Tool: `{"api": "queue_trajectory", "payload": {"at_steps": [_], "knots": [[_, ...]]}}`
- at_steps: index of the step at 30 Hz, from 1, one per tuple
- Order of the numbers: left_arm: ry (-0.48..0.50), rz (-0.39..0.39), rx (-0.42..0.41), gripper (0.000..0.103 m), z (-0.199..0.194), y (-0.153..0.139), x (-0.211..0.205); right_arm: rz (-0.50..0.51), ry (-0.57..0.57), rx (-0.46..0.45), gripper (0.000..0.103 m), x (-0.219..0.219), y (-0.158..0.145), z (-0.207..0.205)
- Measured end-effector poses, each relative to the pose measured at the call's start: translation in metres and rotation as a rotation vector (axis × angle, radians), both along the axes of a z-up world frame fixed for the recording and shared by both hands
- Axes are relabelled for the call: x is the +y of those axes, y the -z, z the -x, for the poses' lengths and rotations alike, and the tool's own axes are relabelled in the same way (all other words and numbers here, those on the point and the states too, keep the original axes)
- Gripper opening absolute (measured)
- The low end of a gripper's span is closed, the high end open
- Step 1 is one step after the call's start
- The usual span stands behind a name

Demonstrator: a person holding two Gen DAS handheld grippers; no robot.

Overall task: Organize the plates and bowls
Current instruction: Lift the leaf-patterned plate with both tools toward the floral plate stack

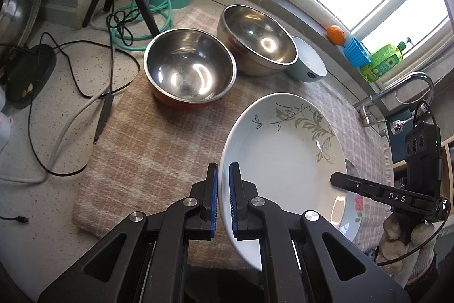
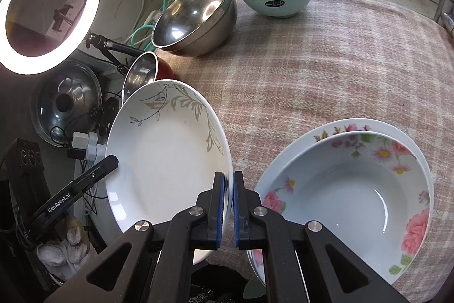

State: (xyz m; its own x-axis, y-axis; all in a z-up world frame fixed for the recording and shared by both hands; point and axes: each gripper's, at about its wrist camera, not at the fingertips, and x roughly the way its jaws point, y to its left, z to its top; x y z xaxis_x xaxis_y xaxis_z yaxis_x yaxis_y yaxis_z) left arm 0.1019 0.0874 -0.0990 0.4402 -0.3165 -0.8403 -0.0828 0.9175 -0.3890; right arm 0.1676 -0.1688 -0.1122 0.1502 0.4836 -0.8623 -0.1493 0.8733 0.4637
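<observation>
Both the left gripper (image 1: pixel 223 198) and the right gripper (image 2: pixel 229 203) are clamped on opposite rims of the leaf-patterned plate (image 1: pixel 283 158), held tilted, seemingly clear of the cloth (image 2: pixel 312 70). Two flowered dishes (image 2: pixel 354 198) sit stacked; three bowls (image 1: pixel 187 73) remain unstacked.

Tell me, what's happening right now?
Left gripper and right gripper both shut on leaf plate rim. Plate held off the cloth. Floral stack beside it.
</observation>
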Motion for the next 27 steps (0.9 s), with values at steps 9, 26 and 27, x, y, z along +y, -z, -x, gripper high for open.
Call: {"api": "queue_trajectory", "payload": {"at_steps": [9, 26, 27], "knots": [[0.082, 0.017, -0.01, 0.006, -0.009, -0.005, -0.035, 0.005, 0.08, -0.002, 0.005, -0.037, -0.007, 0.01], [0.26, 0.028, 0.001, 0.006, -0.023, -0.005, -0.106, 0.013, 0.256, 0.009, 0.005, -0.115, -0.008, 0.041], [0.27, 0.028, 0.002, 0.006, -0.023, -0.004, -0.11, 0.014, 0.264, 0.01, 0.005, -0.119, -0.007, 0.043]]}}
